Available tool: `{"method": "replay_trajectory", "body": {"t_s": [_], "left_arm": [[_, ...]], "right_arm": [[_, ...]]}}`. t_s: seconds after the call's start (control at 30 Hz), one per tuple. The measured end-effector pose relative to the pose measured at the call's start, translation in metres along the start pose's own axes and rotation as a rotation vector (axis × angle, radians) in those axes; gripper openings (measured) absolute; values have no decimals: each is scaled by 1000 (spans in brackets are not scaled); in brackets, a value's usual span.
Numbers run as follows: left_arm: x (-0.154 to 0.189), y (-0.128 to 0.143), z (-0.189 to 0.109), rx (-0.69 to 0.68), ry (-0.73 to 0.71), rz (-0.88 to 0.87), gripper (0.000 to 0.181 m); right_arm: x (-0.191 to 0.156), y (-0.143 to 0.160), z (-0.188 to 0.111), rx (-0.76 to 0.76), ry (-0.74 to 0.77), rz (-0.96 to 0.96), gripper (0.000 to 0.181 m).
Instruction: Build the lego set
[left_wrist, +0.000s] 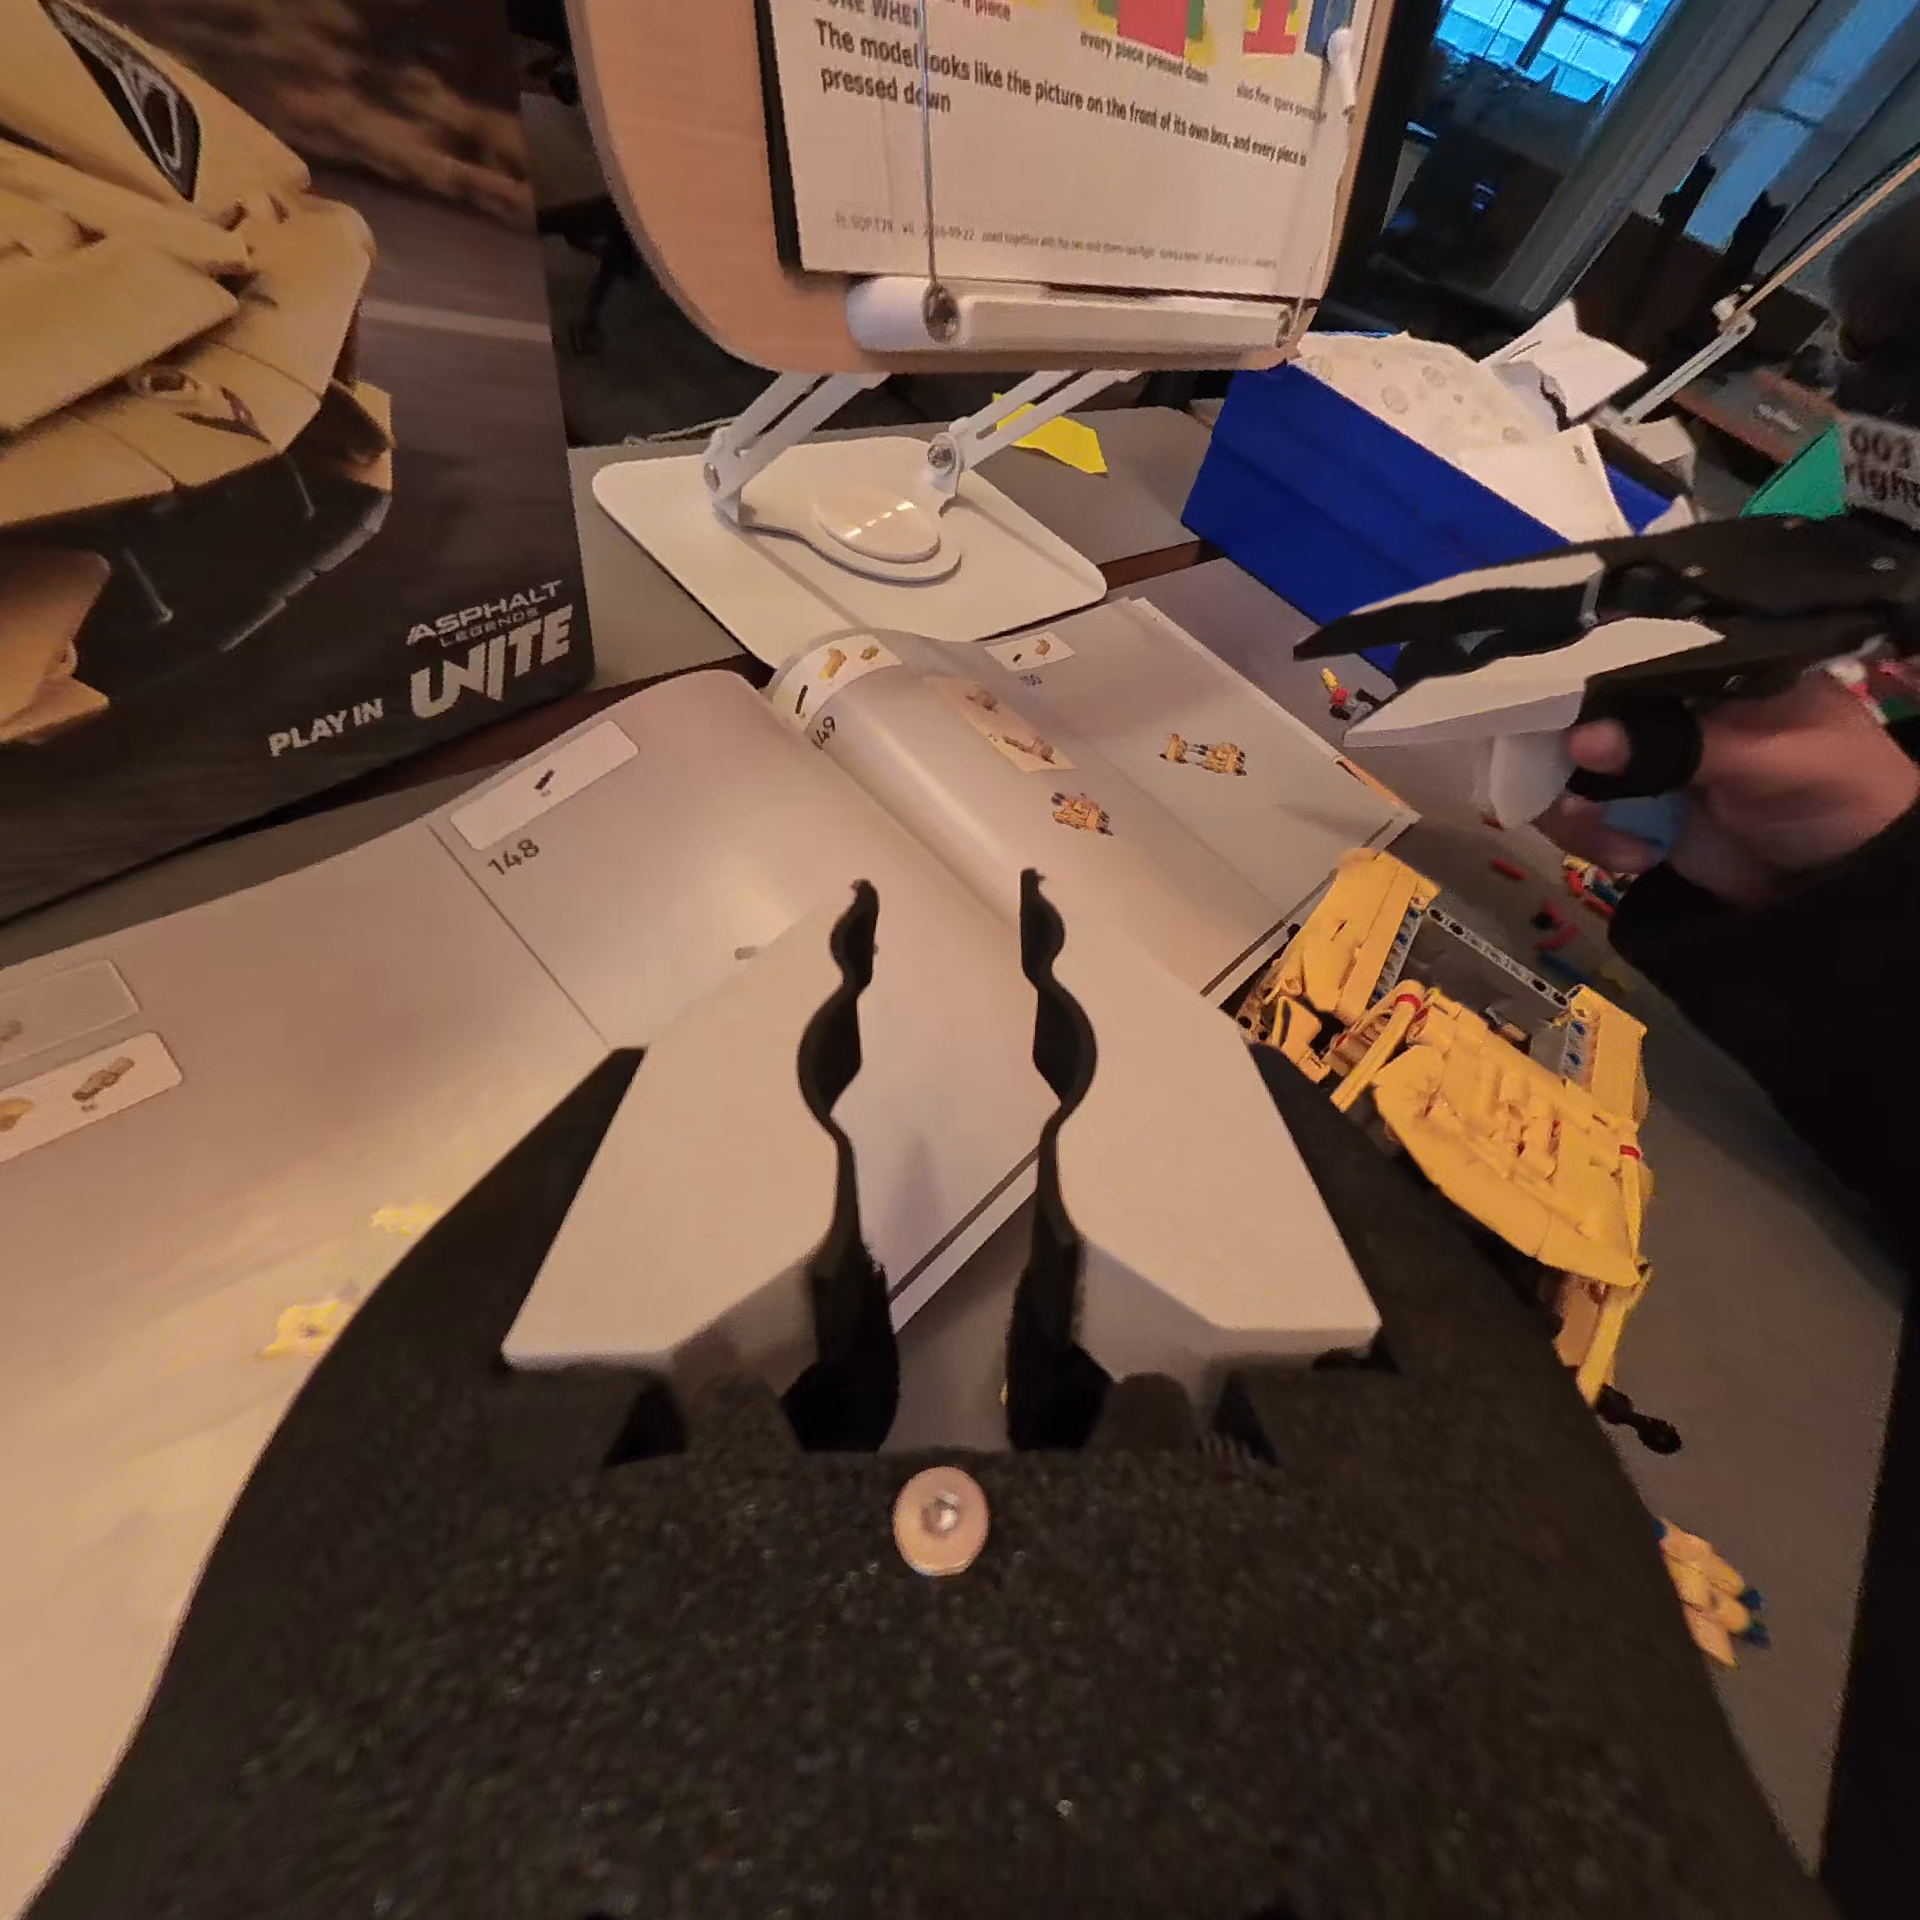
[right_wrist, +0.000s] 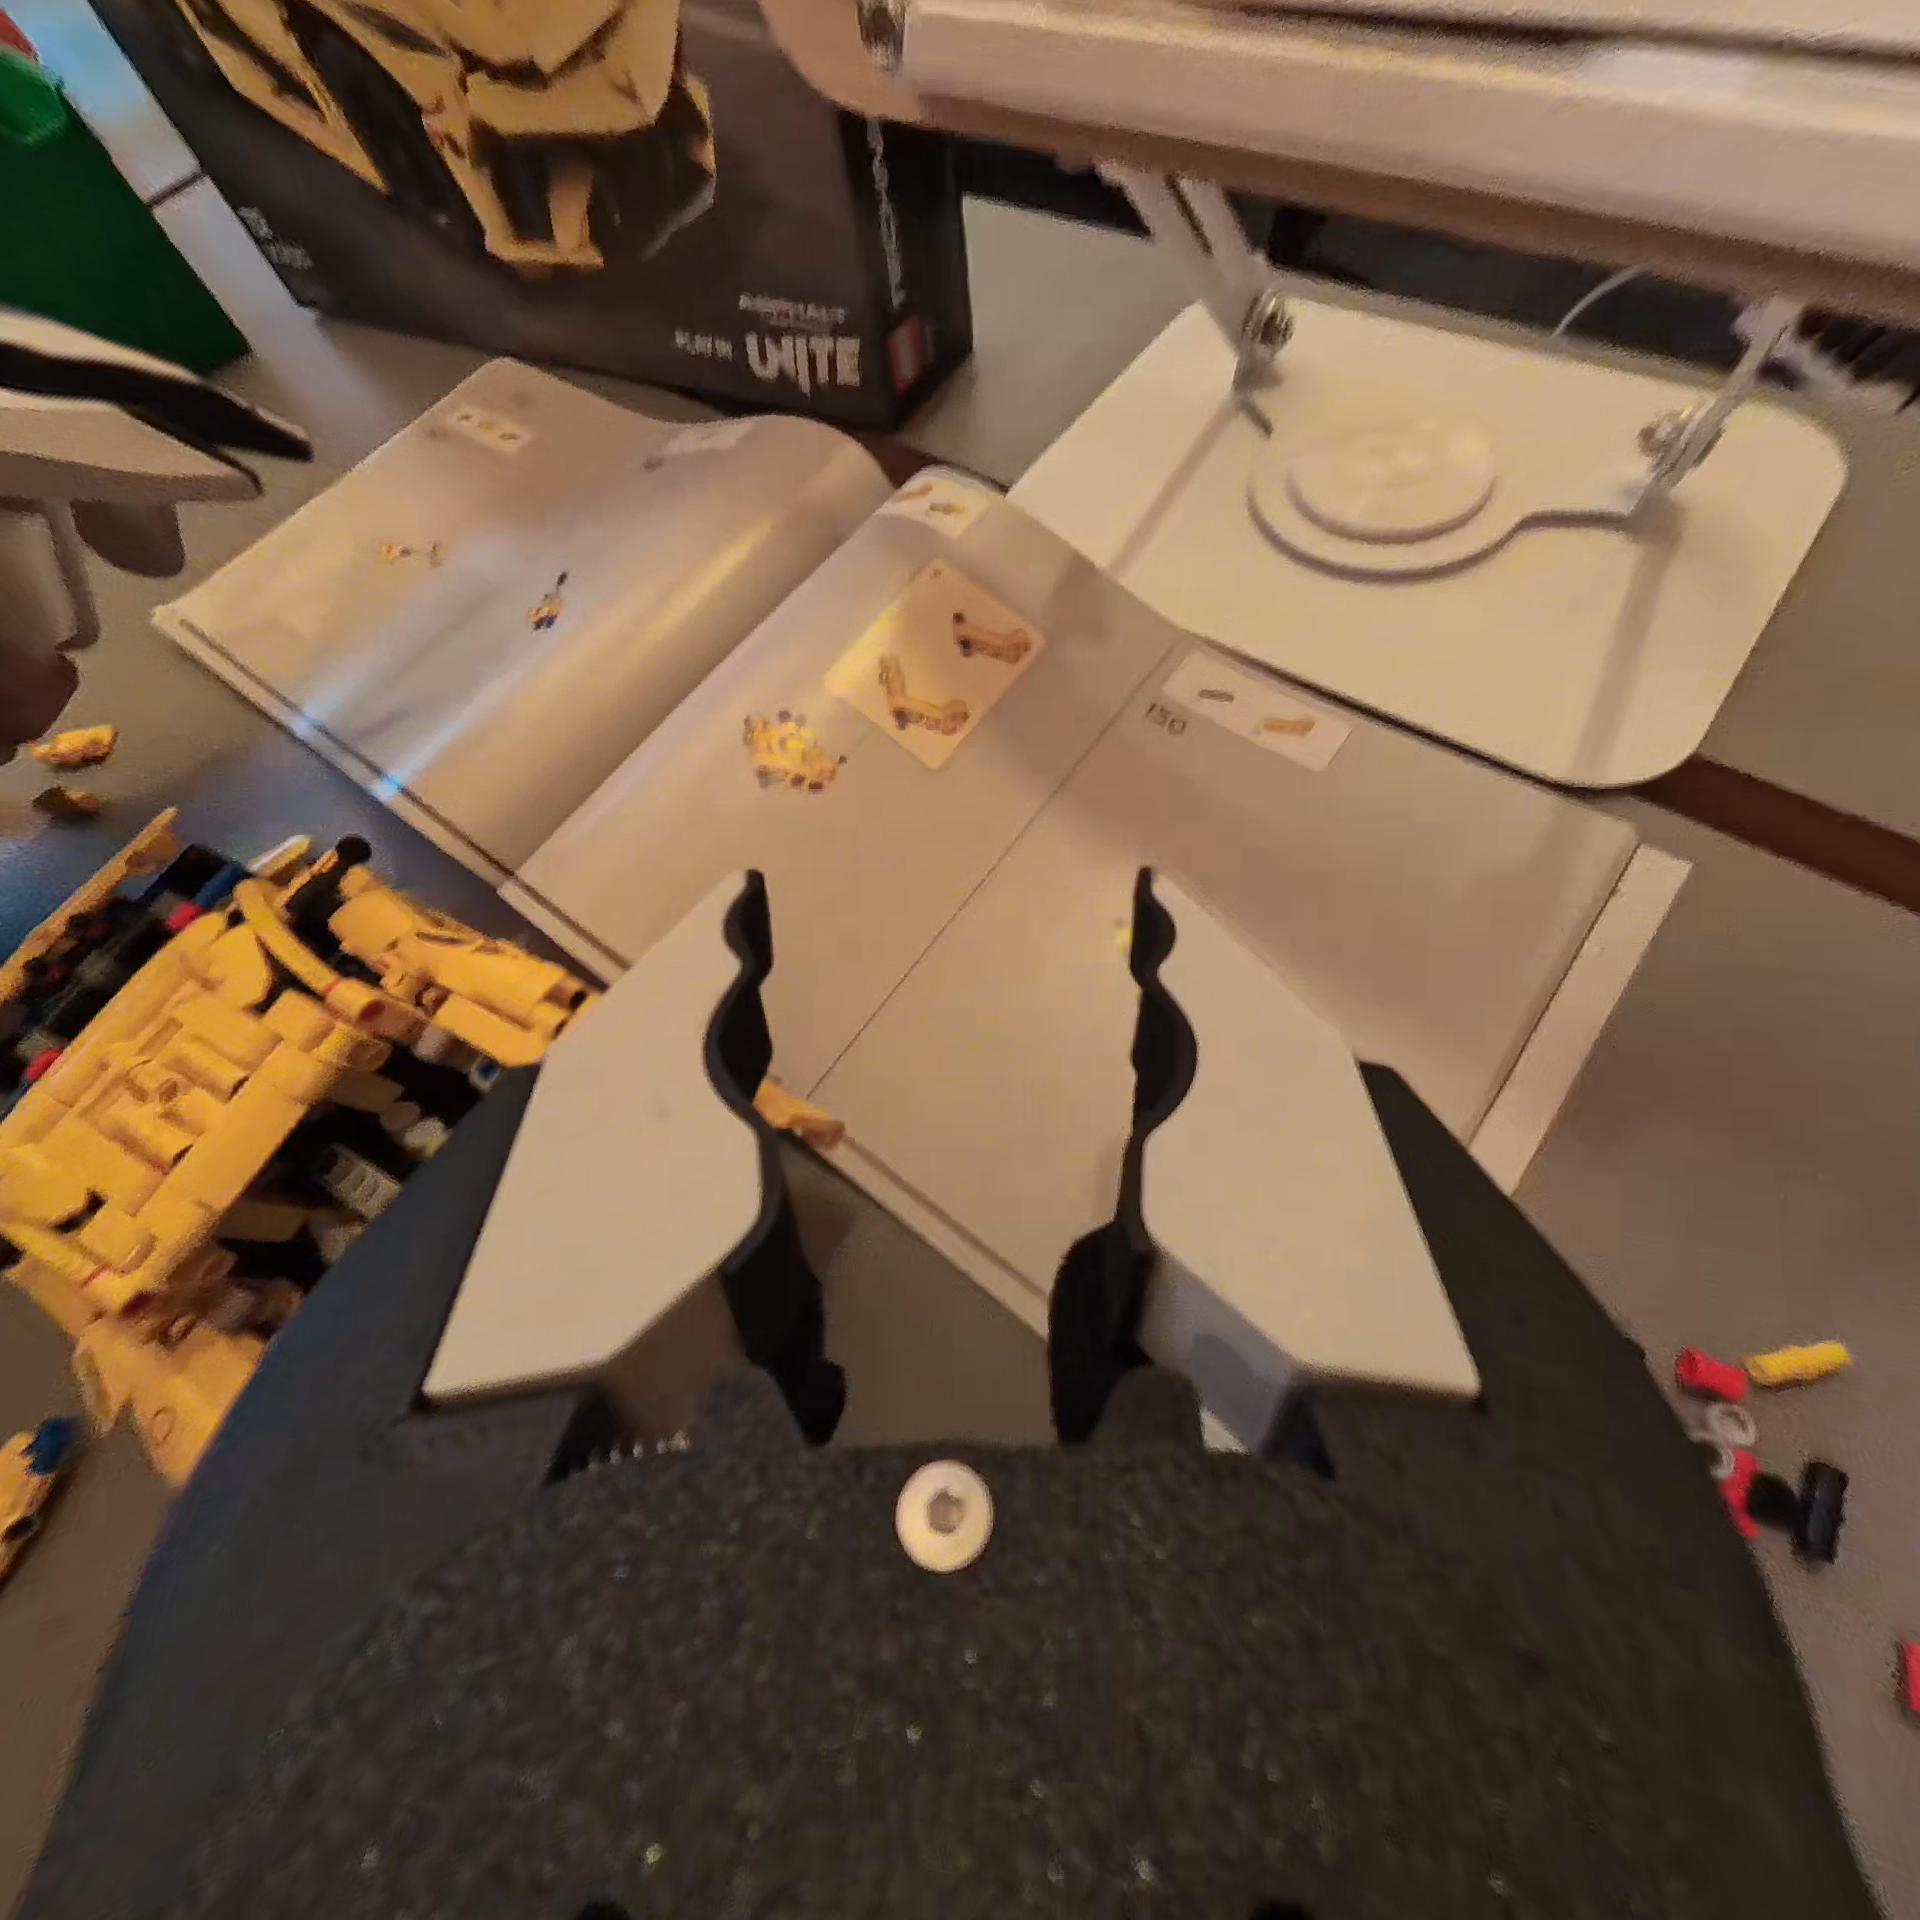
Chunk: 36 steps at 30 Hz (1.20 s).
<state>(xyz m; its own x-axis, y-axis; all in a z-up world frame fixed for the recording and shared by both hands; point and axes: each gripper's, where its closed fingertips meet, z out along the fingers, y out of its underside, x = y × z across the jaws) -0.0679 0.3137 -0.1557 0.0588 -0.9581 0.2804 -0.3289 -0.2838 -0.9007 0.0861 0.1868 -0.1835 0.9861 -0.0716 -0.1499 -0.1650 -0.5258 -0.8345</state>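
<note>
A grey table (right_wrist: 1714, 1122) carries a dark cardboard set box (right_wrist: 623, 260) at its far edge, an open white instruction booklet (left_wrist: 727, 831) mid-table, and the half-built yellow brick car (left_wrist: 1475, 1101) beside the booklet. The left gripper (left_wrist: 945, 894) and right gripper (right_wrist: 951, 894) are both spread and empty.

White lettering stands in the lower corner of the dark set box (left_wrist: 312, 623), under its picture of a yellow car. The open instruction booklet (left_wrist: 675, 831) bears small printed step numbers beside its part panels. A white sheet (left_wrist: 1039, 156) on the wooden stand (left_wrist: 675, 156) carries lines of black print. A white label (left_wrist: 1883, 470) at the right edge, perhaps on a green bin, shows dark characters, cut off.
</note>
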Motion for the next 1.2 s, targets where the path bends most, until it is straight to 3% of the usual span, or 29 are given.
{"method": "replay_trajectory", "body": {"t_s": [0.2,0.6,0.7,0.8,0.93,1.03,1.2], "left_arm": [[5,-6,-2,11,-50,114,28],[5,-5,-2,0,-31,79,28],[18,-24,-11,111,61,92,28],[24,-64,-56,270,167,58,28],[6,-89,-158,338,69,151,28],[-13,-62,-217,216,-43,236,28],[-37,31,-281,-153,-174,229,28]], "right_arm": [[-15,-12,-3,39,-37,3,58],[-8,-10,-5,40,8,-12,45],[-11,-13,-6,49,1,-15,43],[-11,-12,-5,48,1,-15,40],[-14,-9,-3,34,-10,-18,40],[-17,-12,-4,40,-11,-33,40],[-18,-16,-9,56,-6,-40,40]]}}
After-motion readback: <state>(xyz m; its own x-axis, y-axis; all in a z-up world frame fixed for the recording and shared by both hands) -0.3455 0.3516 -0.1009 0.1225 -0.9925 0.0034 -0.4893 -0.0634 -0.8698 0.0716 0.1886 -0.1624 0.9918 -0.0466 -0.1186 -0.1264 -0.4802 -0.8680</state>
